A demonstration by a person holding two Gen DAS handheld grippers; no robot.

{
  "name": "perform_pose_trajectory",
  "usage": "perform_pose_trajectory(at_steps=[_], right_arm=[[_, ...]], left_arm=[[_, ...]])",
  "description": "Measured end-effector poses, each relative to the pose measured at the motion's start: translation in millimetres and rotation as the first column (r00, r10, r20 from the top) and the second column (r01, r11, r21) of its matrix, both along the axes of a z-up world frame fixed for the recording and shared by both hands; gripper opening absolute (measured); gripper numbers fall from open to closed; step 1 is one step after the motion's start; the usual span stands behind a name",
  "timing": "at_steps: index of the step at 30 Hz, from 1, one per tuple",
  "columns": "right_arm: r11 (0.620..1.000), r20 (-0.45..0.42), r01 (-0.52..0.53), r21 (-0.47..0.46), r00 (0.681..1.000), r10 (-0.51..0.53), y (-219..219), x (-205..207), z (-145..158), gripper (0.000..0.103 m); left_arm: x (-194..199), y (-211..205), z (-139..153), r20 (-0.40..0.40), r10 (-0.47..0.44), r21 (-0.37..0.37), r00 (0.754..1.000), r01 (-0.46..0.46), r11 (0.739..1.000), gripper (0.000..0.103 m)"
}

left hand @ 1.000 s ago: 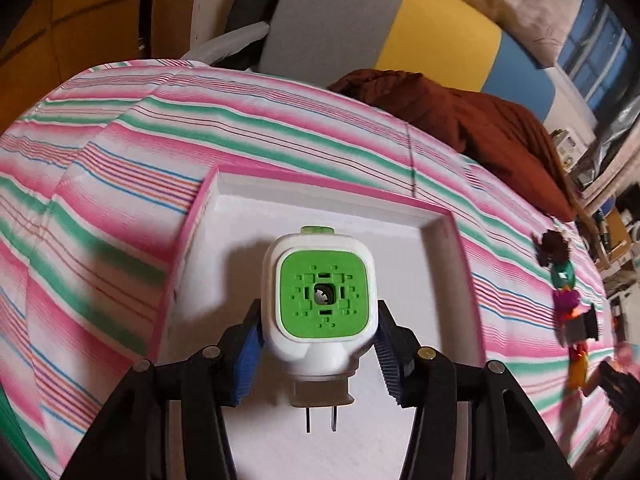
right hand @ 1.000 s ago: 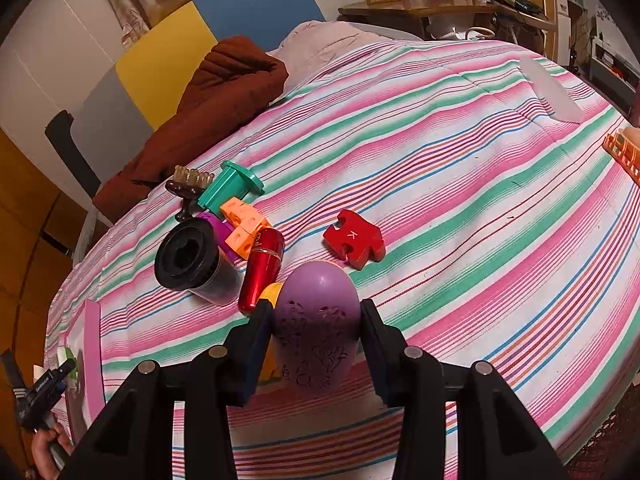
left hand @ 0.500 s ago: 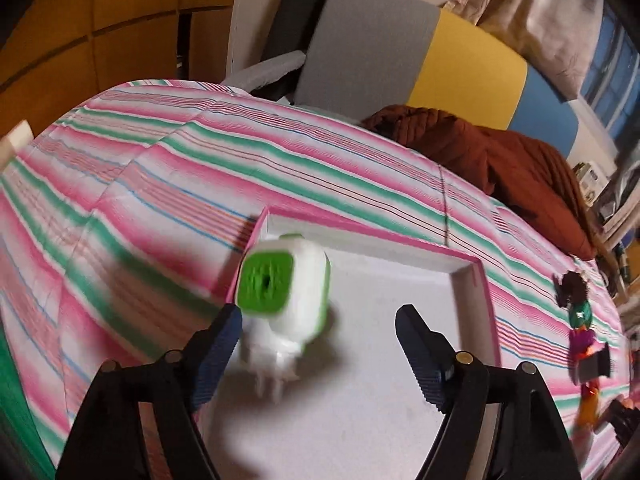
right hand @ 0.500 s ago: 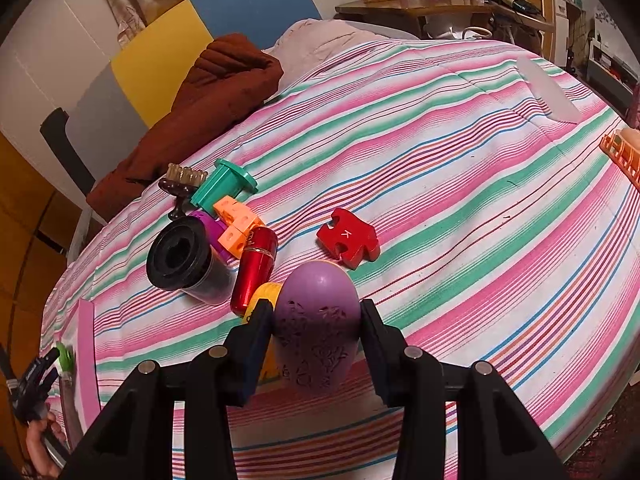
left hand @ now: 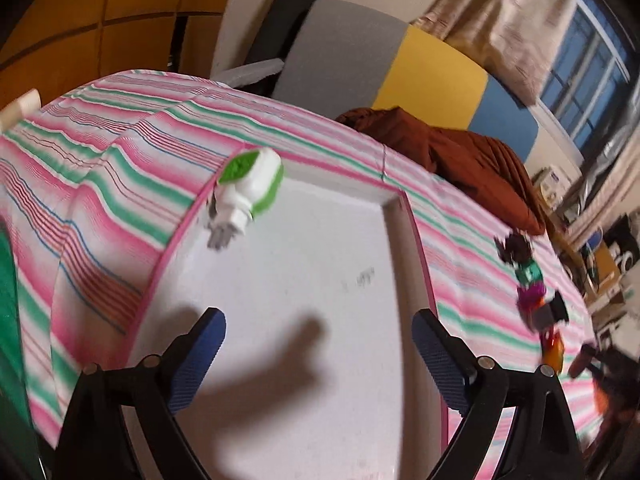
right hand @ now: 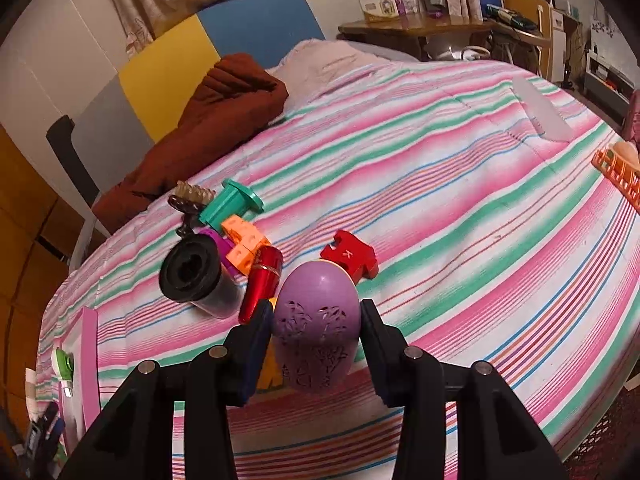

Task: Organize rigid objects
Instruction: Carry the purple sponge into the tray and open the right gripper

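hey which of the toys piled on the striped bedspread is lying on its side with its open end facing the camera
The black cylinder at the left of the pile: it lies on its side, dark hollow mouth toward the camera. The red bottle and teal spool beside it show no opening.

Striped bedspread; brown blanket; cluttered wooden desk

Plug: white body, green face, tipped on its side in the far-left corner of the tray, prongs toward the tray's middle. Egg: purple, cut-out pattern, clamped off the bedspread. Loose toy pile right of the tray: black cup, red tube, orange block, teal spool, red puzzle piece.
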State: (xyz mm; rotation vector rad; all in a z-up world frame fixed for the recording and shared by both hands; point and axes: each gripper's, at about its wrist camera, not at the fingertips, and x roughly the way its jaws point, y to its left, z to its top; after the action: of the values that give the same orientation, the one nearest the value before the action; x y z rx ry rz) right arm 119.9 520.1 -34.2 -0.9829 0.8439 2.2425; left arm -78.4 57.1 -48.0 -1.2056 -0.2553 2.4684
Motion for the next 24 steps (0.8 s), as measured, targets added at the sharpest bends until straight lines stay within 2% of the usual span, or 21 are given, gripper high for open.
perform_pose_trajectory(at_steps=[3,8,13,21,24], right_arm=[[0.999,-0.012,-0.025,0.027,1.000,0.025,-7.3,-1.9,4.9,0.044],[0.991,-0.026,-0.110,0.075,0.993,0.112,-43.8,-10.6,13.3,0.044],[0.971,-0.046,-0.237,0.020,0.970,0.238,-89.6,-40.5,14.5,0.044],[0.894,-0.054,-0.448,-0.004,0.893,0.447,-174.8,-112.7,26.2,0.044],[0.851,-0.044,-0.525,0.003,0.850,0.525,-214.0,-140.8,31.3,0.044]], left_arm=[[12.2,-1.2,-1.0,-0.008,-0.011,0.003,1.000,0.011,1.000,0.095],[26.6,-6.2,-2.3,0.001,-0.035,0.011,0.999,0.035,0.999,0.095],[36.0,-12.4,0.1,-0.017,-0.047,0.004,0.999,0.047,0.999,0.095],[50.5,-25.8,3.0,-0.062,-0.058,-0.023,0.996,0.057,0.998,0.095],[51.5,-31.7,2.2,-0.059,-0.054,-0.023,0.997,0.052,0.998,0.095]])
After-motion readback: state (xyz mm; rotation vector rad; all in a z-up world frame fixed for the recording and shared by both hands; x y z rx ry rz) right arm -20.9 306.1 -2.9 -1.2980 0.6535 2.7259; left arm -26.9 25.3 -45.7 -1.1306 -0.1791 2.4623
